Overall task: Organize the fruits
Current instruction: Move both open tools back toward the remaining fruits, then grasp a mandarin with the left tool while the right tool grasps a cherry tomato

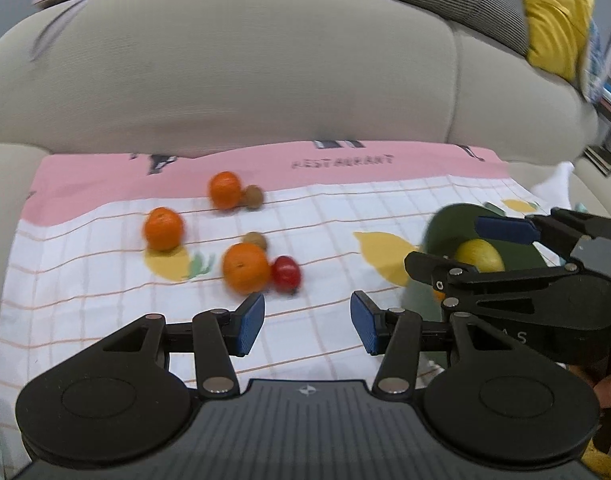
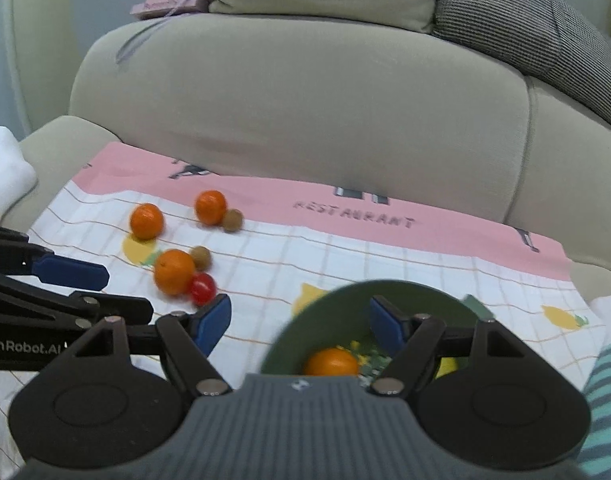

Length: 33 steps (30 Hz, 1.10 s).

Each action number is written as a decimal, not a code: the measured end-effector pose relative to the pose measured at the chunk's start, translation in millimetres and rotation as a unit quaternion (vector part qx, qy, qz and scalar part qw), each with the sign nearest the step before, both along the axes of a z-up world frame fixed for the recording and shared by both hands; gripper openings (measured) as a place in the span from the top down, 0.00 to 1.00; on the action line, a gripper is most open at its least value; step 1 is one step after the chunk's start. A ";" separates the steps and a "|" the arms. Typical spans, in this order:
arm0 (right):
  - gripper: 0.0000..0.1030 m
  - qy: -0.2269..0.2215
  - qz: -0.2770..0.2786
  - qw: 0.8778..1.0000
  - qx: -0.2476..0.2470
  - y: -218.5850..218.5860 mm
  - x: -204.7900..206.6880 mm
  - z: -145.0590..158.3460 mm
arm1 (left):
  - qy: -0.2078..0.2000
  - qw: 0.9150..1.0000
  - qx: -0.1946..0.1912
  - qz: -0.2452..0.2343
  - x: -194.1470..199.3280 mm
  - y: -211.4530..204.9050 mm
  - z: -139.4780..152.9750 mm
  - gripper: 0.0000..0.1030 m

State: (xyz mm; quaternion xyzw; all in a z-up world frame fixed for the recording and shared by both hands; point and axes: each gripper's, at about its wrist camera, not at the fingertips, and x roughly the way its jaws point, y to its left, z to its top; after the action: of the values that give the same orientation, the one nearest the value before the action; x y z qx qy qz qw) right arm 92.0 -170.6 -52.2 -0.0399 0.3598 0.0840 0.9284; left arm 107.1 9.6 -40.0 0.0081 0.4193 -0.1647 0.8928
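Observation:
Three oranges (image 1: 163, 228) (image 1: 224, 190) (image 1: 245, 268), a red tomato (image 1: 286, 274) and two small brown fruits (image 1: 255, 240) lie loose on the checked cloth (image 1: 313, 220). My left gripper (image 1: 307, 322) hovers open just in front of the nearest orange and the tomato, with nothing between its blue pads. At the right stands a green bowl (image 2: 345, 300) that holds an orange (image 2: 331, 362) and a yellow lemon (image 1: 479, 256). My right gripper (image 2: 301, 320) is open above the bowl's left rim, one finger over the bowl and one outside, gripping nothing. Both views are blurred.
The cloth, with a pink band at the back, covers a beige sofa seat (image 2: 305, 100) whose backrest rises right behind the fruit. Grey (image 2: 525, 28) and yellow (image 1: 553, 16) cushions sit on top. A white-socked foot (image 2: 7, 172) rests at the cloth's left; a teal striped fabric (image 2: 605, 400) is at the right.

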 end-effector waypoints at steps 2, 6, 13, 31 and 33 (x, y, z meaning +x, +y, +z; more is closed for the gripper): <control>0.29 -0.004 0.009 1.000 0.002 9.4 -0.3 -1.4 | 0.003 1.000 -0.009 0.018 -1.1 10.8 -1.1 0.43; 0.29 -0.006 0.028 1.000 0.004 28.9 -0.8 -6.0 | 0.006 0.998 -0.023 0.050 -1.9 32.9 -5.1 0.43; 0.38 -0.004 0.070 0.998 -0.002 60.6 2.0 -21.8 | 0.009 0.994 -0.054 0.096 1.6 64.6 -16.9 0.43; 0.60 0.006 0.062 0.998 -0.033 92.0 31.5 -72.1 | 0.009 0.993 -0.089 0.077 31.1 48.4 -59.2 0.44; 0.60 0.005 0.060 0.997 -0.037 92.6 35.4 -77.0 | 0.007 0.993 -0.092 0.078 36.8 44.9 -63.4 0.44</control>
State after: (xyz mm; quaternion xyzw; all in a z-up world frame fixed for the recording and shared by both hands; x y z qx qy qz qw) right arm 127.4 -78.1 -129.2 -0.0953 0.3638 0.1268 0.9179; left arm 143.9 54.5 -103.3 -0.1084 0.4082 -0.1324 0.8967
